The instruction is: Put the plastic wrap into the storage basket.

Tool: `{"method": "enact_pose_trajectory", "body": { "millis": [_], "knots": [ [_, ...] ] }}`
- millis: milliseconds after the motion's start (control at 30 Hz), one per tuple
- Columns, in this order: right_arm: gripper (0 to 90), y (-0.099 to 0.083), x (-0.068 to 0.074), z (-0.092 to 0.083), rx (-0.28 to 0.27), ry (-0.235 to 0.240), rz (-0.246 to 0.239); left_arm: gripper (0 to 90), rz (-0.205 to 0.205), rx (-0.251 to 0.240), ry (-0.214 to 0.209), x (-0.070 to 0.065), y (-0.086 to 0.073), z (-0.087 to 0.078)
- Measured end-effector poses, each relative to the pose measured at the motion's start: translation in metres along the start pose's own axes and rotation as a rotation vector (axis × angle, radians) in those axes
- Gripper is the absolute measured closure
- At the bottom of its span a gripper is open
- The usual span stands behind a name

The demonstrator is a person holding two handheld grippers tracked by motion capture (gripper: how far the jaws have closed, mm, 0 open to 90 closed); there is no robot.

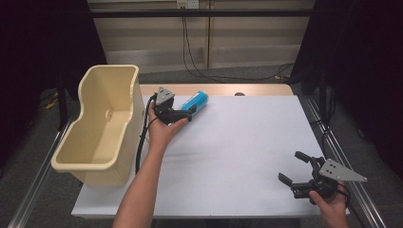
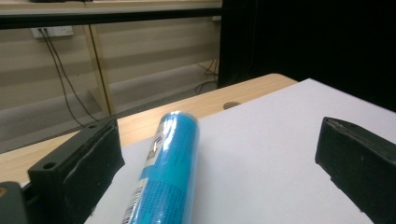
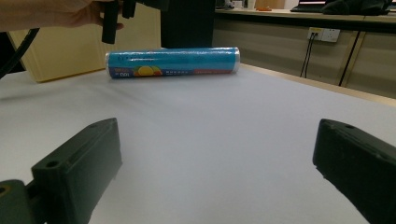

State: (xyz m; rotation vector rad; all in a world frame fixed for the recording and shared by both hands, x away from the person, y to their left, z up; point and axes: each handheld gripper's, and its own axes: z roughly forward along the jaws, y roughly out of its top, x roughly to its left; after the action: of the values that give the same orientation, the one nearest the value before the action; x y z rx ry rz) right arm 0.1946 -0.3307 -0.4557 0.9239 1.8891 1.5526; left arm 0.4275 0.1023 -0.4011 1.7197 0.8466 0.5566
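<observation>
A: We log the blue tube (image 1: 195, 101) lying on its side at about 12 o'clock on the desk (image 1: 237, 156), on the white sheet near the far edge. Where do we put the left hand-held gripper (image 1: 186, 113)?

B: At roughly 11 o'clock, right at the tube's near end. In the left gripper view its jaws stand spread, with the tube (image 2: 163, 182) lying between them, closer to the left-hand jaw; we cannot tell if that jaw touches it.

A: And the right hand-held gripper (image 1: 294, 168)?

B: At about 4 o'clock, well apart from the tube, jaws spread wide with bare white sheet between them. From the right gripper view we see the tube (image 3: 173, 62) side-on across the sheet, fruit printed on its label.

A: We also note the cream plastic tub (image 1: 102, 123) at 9 o'clock, overhanging the desk's left edge, just beside the left forearm (image 1: 142, 185).
</observation>
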Motion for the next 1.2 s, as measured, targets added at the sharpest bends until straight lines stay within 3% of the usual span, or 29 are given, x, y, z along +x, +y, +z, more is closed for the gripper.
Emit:
{"method": "enact_pose_trajectory", "body": {
  "millis": [267,333,600,733,900,967,1067,1133,1200],
  "knots": [
    [0.7,0.0,-0.001,0.0,0.001,-0.001,0.004,1.9,0.004,0.067,0.006,0.005,0.004,0.012],
    [0.7,0.0,-0.001,0.0,0.002,0.001,0.003,2.3,0.012,0.117,0.028,0.007,0.005,0.014],
    [0.7,0.0,-0.001,-0.001,0.001,0.003,0.006,3.3,0.012,0.26,0.052,0.013,0.005,0.022],
    [0.7,0.0,-0.001,-0.001,0.001,0.004,0.006,3.5,0.02,0.339,0.039,0.014,0.003,0.028],
    [0.7,-0.001,-0.001,0.0,0.002,0.005,0.006,4.3,0.034,0.416,0.068,0.018,-0.001,0.035],
    [0.7,-0.001,-0.001,0.0,0.003,0.006,0.008,4.7,0.052,0.444,0.071,0.02,-0.002,0.037],
    [0.7,-0.001,-0.001,0.0,0.004,0.008,0.007,4.8,0.042,0.469,0.065,0.022,-0.005,0.04],
    [0.7,-0.001,-0.001,0.0,0.005,0.01,0.007,5.0,0.057,0.511,0.068,0.023,-0.009,0.044],
    [0.7,-0.001,-0.002,0.0,0.006,0.009,0.007,5.5,0.053,0.516,0.07,0.023,-0.011,0.045]
  ]
}}
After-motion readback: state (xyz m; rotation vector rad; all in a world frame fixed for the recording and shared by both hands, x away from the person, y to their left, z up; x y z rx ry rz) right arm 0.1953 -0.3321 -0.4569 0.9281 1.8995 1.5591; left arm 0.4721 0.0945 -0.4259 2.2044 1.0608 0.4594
